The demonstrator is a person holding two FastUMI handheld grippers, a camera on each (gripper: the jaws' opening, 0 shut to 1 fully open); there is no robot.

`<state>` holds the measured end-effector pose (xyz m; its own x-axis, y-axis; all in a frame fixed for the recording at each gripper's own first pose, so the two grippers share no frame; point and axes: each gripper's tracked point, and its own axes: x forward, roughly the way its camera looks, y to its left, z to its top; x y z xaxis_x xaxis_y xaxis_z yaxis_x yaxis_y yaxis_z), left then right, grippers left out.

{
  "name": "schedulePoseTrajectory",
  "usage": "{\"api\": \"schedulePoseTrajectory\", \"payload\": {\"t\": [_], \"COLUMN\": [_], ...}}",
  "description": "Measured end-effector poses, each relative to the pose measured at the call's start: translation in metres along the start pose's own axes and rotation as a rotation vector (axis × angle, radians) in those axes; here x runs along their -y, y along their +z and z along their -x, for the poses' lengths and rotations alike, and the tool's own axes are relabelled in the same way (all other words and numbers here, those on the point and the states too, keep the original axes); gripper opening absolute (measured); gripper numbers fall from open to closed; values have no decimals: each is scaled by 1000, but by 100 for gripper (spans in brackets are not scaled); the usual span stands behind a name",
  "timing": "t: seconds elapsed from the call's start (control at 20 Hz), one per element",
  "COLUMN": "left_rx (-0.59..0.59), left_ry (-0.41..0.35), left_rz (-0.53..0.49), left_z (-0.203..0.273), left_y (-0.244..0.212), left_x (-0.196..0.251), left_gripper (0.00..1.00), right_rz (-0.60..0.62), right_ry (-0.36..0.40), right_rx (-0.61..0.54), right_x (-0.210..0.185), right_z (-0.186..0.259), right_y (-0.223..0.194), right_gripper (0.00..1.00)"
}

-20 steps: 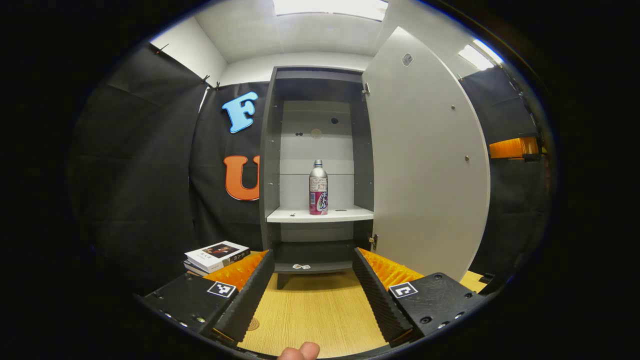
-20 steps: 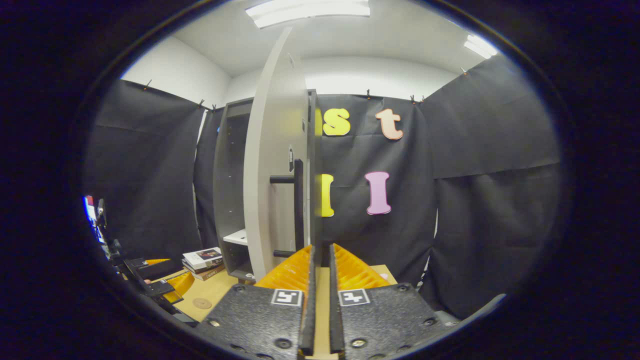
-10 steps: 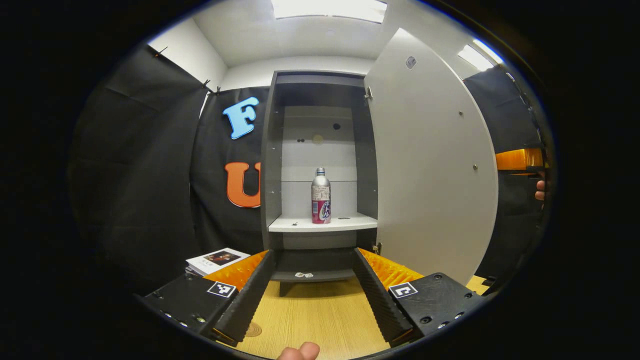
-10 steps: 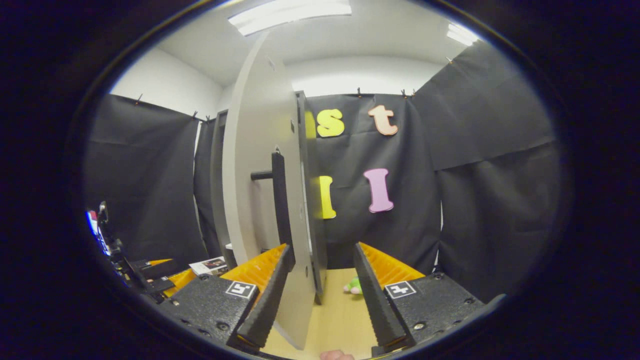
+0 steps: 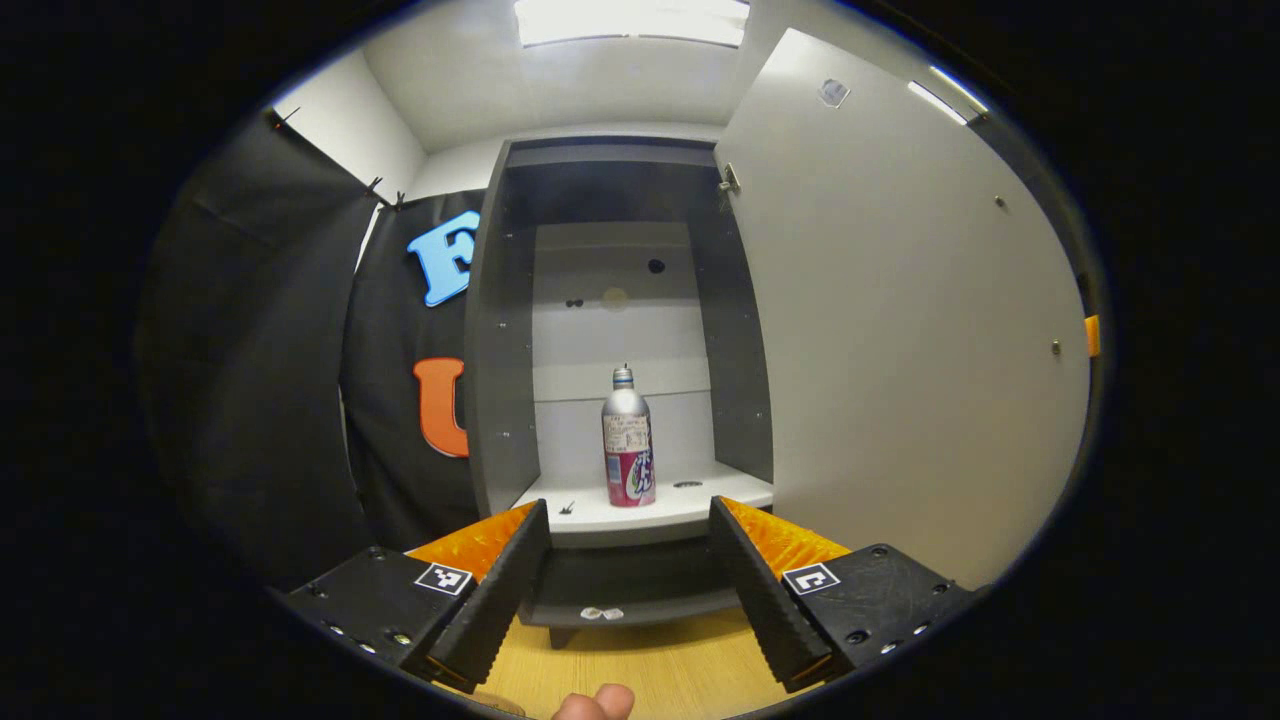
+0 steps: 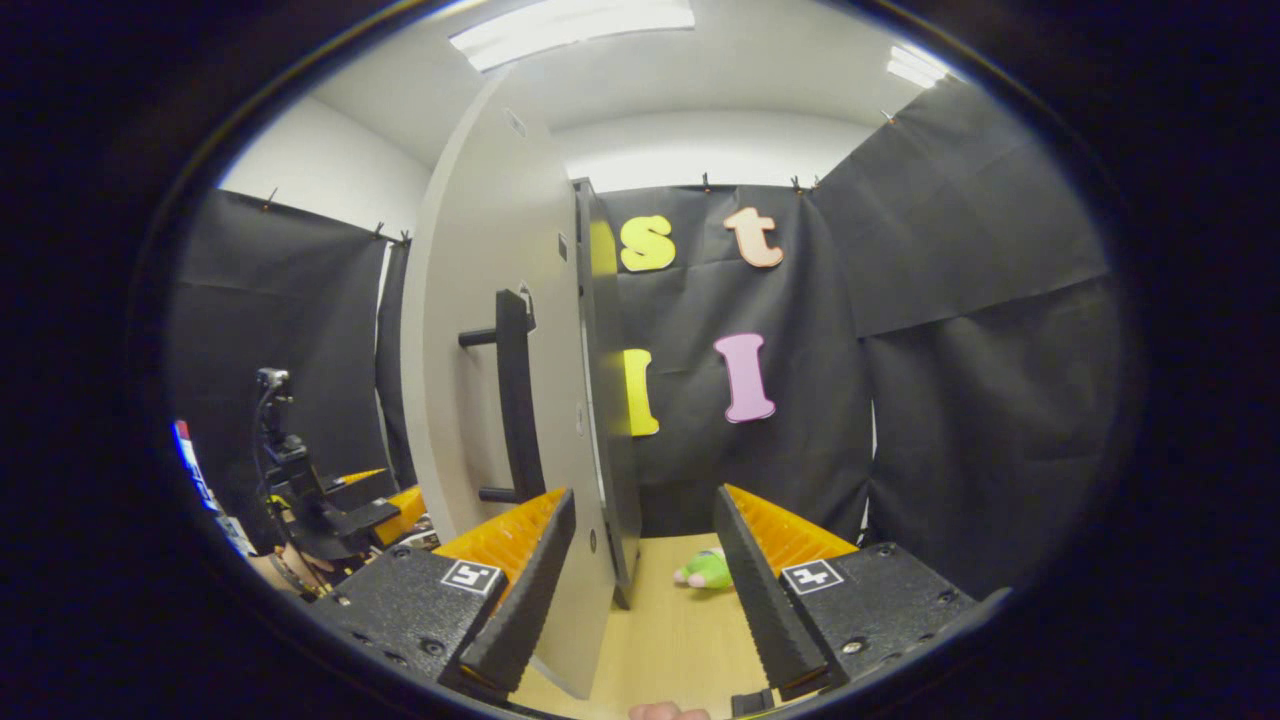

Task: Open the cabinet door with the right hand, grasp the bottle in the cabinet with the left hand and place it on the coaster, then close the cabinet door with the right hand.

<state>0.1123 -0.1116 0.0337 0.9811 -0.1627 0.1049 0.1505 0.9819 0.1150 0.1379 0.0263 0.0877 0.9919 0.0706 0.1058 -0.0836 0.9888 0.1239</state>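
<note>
no text can be read — the label on the bottle (image 5: 628, 443) in the cabinet (image 5: 500, 360) is too small and blurred, and the square tags on each claw carry only coded marks — no letters or numbers.

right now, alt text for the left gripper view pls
An open gray cabinet with a bottle standing upright on its white shelf, straight ahead of the open left gripper. The cabinet door is swung wide to the right, above a wooden table.

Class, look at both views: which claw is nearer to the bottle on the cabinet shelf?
Left. The left claw faces the bottle, open. The right claw is beyond the door.
</note>
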Motion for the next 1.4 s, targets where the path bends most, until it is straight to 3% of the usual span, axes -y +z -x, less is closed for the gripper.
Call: {"api": "schedulePoseTrajectory", "payload": {"t": [0.1, 0.15, 0.45, 0.65, 1.05, 1.35, 1.4], "left_rx": [-10, -15, -7, -35, -48, -19, -21], "left_ry": [-5, -10, -51, -33, -30, -7, 0], "left_rz": [5, 17, 27, 32, 58, 108, 111], "left_z": [-36, -52, -131, -172, -218, -226, -227], "left_y": [-8, -11, -17, -31, -45, -37, -38], "left_x": [-3, -4, -4, -10, -9, -17, -19], "left_gripper": [100, 96, 96, 96, 96, 93, 100], "right_rz": [3, 4, 12, 22, 13, 17, 14], "right_ry": [-12, -18, -53, -71, -90, -105, -106], "right_rx": [-4, -8, -28, -46, -47, -45, -45], "right_x": [2, 3, 5, 3, 2, 3, 3], "right_z": [-5, -7, -15, -20, -24, -28, -28], "right_y": [-2, -3, -8, -10, -9, -9, -10], "right_gripper": [88, 88, 87, 88, 88, 88, 88]}}
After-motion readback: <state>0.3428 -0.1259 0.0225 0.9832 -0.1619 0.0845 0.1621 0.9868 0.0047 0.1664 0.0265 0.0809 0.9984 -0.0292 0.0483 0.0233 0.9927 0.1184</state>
